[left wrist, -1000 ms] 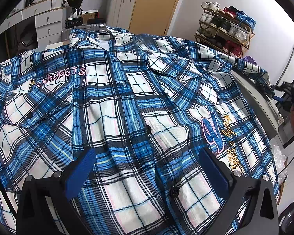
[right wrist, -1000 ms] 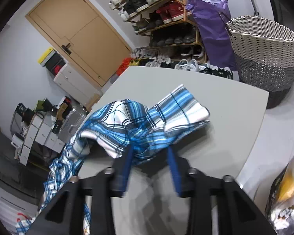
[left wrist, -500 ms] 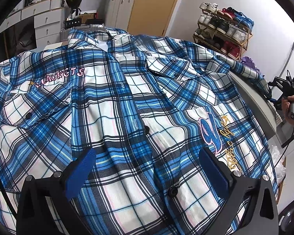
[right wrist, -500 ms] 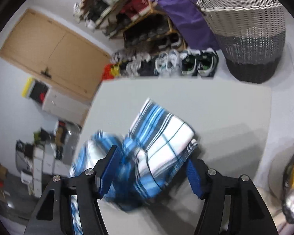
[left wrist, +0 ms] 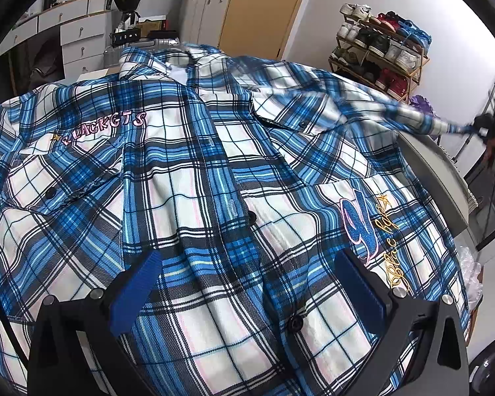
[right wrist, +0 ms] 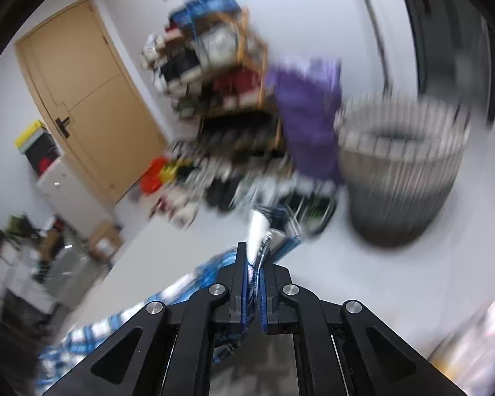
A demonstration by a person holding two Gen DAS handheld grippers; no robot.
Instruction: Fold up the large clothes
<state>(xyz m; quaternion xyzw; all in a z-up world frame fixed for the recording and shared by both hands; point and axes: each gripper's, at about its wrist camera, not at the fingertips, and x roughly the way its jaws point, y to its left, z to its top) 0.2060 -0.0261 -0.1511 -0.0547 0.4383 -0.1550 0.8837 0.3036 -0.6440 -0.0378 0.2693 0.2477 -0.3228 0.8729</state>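
Shirt [left wrist: 214, 171]: spread flat, covering table [left wrist: 435, 161] to right edge.
Left gripper [left wrist: 247, 283]: jaws wide apart above hem.
Right gripper [right wrist: 254, 274]: clamped on sleeve [right wrist: 259, 231], lifted off table edge.
Basket [right wrist: 399, 178]: nearby, blurred.

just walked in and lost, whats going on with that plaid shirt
A person is folding a blue plaid shirt spread face up on a grey table. The right hand-held gripper is shut on the sleeve, which is lifted off the table and stretched out to the side; that view is blurred by motion. The left hand-held gripper is open, low over the shirt's hem, holding nothing. No fold is finished yet.
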